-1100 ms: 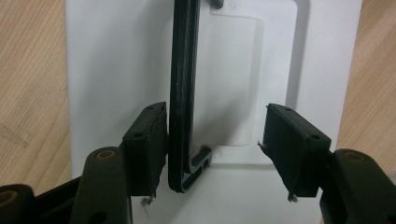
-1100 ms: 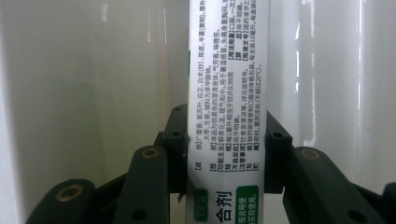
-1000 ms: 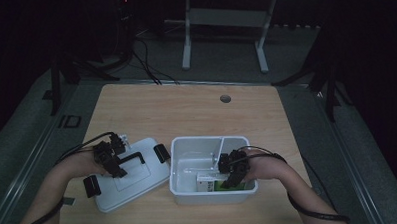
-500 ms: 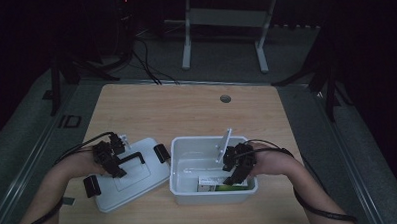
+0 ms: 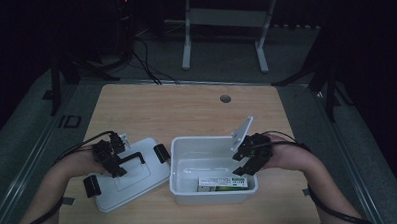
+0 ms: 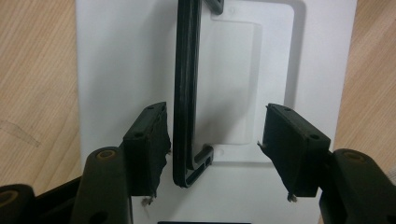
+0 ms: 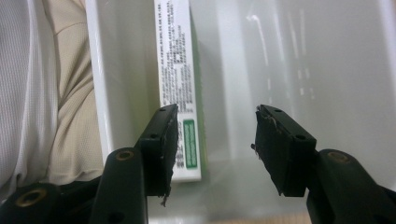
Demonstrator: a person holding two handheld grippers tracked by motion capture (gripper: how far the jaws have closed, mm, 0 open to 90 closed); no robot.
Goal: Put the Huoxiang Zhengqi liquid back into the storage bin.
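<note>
A white box point(image 5: 180, 157) stands at the table's near edge. A green and white carton point(image 5: 221, 182) lies flat inside it against the near wall. My right gripper point(image 5: 242, 162) hovers over the box's right end. Its jaws have just been opening, and they stand open above the carton point(image 7: 175, 56) with nothing between them point(image 7: 215, 116). The white lid point(image 5: 139, 181) lies left of the box. My left gripper point(image 5: 117, 165) is over it, open point(image 6: 212, 126), with the lid's thin black handle point(image 6: 186, 84) between the jaws close to the left one.
A white flat piece point(image 5: 243, 132) sticks up tilted at the box's far right corner. Black latches point(image 5: 161, 152) sit at the lid's ends. The table point(image 5: 186, 112) has a round hole point(image 5: 225, 98) far back. A person's clothing point(image 7: 42, 93) is just beyond the box's near wall.
My right gripper has risen out of the box and drawn toward its right end, its jaws wider. The tilted white piece stands out more. The left gripper has stayed put.
</note>
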